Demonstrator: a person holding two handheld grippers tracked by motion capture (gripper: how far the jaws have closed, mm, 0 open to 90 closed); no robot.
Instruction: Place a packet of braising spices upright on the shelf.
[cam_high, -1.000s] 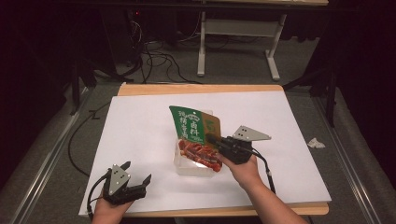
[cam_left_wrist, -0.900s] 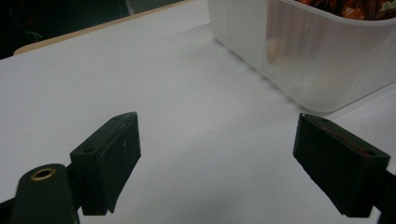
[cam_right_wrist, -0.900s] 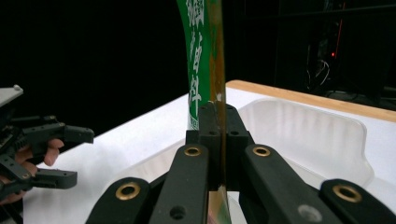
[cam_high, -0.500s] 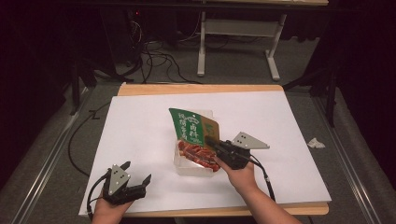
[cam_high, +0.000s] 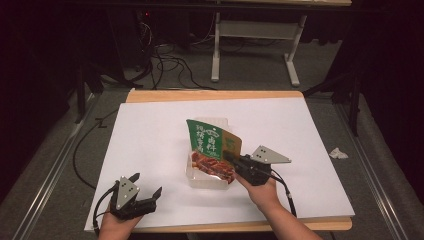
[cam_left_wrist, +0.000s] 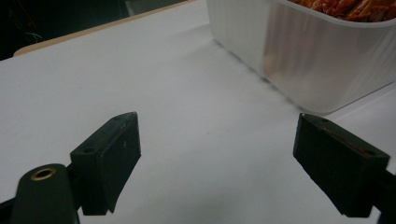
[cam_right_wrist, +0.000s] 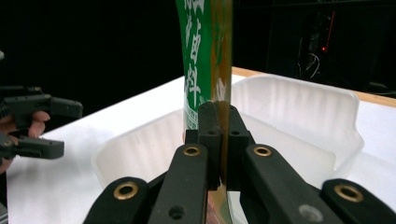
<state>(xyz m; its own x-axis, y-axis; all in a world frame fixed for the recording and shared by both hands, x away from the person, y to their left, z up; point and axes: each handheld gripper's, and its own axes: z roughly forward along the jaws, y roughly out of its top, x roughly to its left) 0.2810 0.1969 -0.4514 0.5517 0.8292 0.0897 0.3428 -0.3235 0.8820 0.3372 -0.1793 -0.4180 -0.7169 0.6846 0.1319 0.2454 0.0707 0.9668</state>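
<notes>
Setting: lab or recording workspace, dim. Evidence: wooden surface (cam_high: 215, 95) covered by a white sheet (cam_high: 150, 135); loose black cables (cam_high: 165, 67) on grey carpet beyond the far edge; white metal desk frame (cam_high: 255, 45) behind; dark surrounds, no household furnishings.

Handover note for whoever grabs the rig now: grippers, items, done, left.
Right gripper: shut on the green snack pouch, held on edge over the white plastic tray.
Left gripper: open, holding nothing, low over the white sheet at the near left, short of the tray.
Done: pouch gripped, its lower end apparently already in the tray.
Left, likely: lay the pouch down into the tray and release; steady the tray with the left if it slides.
</notes>
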